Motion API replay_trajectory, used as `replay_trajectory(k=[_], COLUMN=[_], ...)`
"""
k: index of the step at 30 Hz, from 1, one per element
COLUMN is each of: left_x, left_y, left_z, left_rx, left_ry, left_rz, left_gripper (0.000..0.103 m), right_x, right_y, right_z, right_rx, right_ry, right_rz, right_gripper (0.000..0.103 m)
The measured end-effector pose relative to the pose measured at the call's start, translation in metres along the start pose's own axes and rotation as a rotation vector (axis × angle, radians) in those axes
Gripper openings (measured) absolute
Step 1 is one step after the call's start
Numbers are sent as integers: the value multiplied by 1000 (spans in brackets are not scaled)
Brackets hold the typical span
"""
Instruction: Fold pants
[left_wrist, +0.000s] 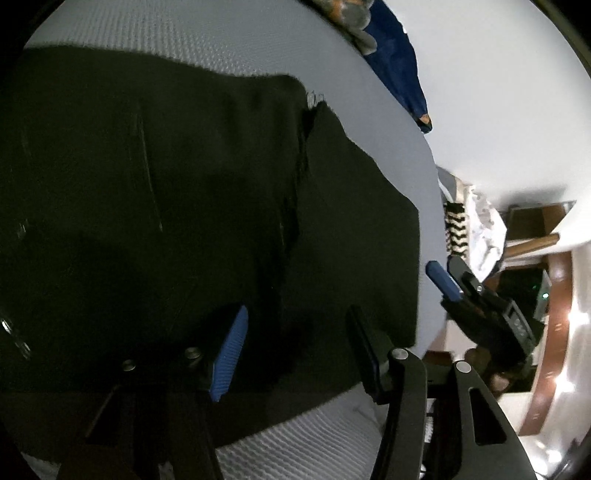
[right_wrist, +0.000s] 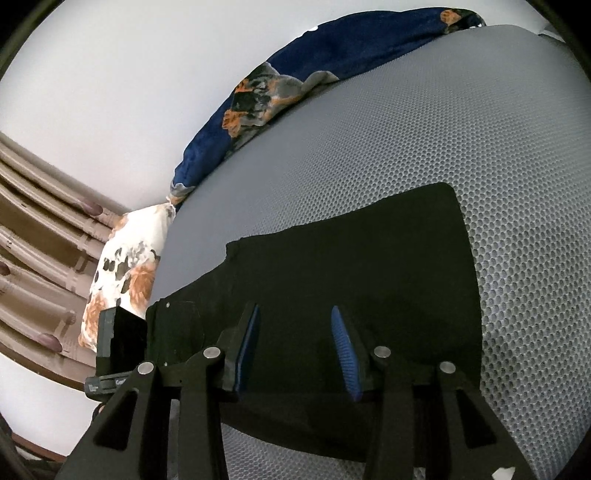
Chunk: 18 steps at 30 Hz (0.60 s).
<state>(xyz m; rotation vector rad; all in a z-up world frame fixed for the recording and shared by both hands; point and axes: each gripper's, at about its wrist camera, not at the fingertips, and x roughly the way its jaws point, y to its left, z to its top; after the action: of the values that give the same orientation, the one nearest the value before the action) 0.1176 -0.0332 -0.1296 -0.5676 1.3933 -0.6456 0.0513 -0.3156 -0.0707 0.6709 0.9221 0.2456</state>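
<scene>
Left claw (left_wrist: 291, 347): black two-finger claw with blue ribbed pads, tilted down over the near part of the black cloth; its jaws stand apart, nothing pinched between the pads.
Left claw fingers (left_wrist: 231, 354): the blue pad on the left shows fully; the right finger shows mostly its black back edge.
Right claw (right_wrist: 295, 347): same black build with blue ribbed pads, poised over the near edge of the dark cloth; jaws apart, and whether the tips touch the fabric cannot be told.
Right claw in the left view (left_wrist: 448, 282): seen just past the right-hand edge of the cloth, over the bed's side, one blue pad visible.
Black fabric pants (right_wrist: 369, 277): lying flat on the bed, spread as a broad dark panel; the far corner is rounded and neat, the left side steps inward toward a narrower part.
Pants in the left view (left_wrist: 166, 203): fill most of the frame; a frayed seam or slit runs down the middle, with loose threads at its top.
Grey honeycomb-mesh bed surface (right_wrist: 461, 129): carries the pants, bare on the far and right sides.
Navy blue blanket with orange and grey flower print (right_wrist: 258, 99): bunched along the far edge of the bed, against the white wall, well apart from the pants.
White pillow with orange and black floral print (right_wrist: 125, 258): at the bed's left corner, beside the blanket's end.
Brown moulded wooden panel (right_wrist: 33, 236): left of the pillow.
</scene>
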Motion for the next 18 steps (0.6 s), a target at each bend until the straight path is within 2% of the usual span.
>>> replay_trajectory(k=[2,7,8,10,11,12,15,18], left_x=[3,6,6,14,18,22,24,8], left_y=[2,4,4,1,1,0,-6,-20], left_z=[0,3,4,5,6,6,3,-3], left_rx=[-26,-43,-41,-46,-51,-53,-29,32], left_ry=[33,37,41,61,70,78,60,18], left_rz=[-32,-54,-59,-52,-55,-50,-9,-4], left_gripper=[55,55,52,29,23,13,8,8], right_x=[-1,-2,-2,-2,-3,-3,-7,-9], right_y=[-1,1,1,0,0,0,-1,-5], right_z=[0,0,1,1,1,1,2,3], right_rx=[0,-5,-7,-6,-5,-4,-3,11], right_ry=[-1,-8,-6,-7,-7,-9,-22,-29], right_rz=[-2,-4,-2,-9,-12,-14,-29,-38], right_gripper=[39,39,39,39,39,39,39,39])
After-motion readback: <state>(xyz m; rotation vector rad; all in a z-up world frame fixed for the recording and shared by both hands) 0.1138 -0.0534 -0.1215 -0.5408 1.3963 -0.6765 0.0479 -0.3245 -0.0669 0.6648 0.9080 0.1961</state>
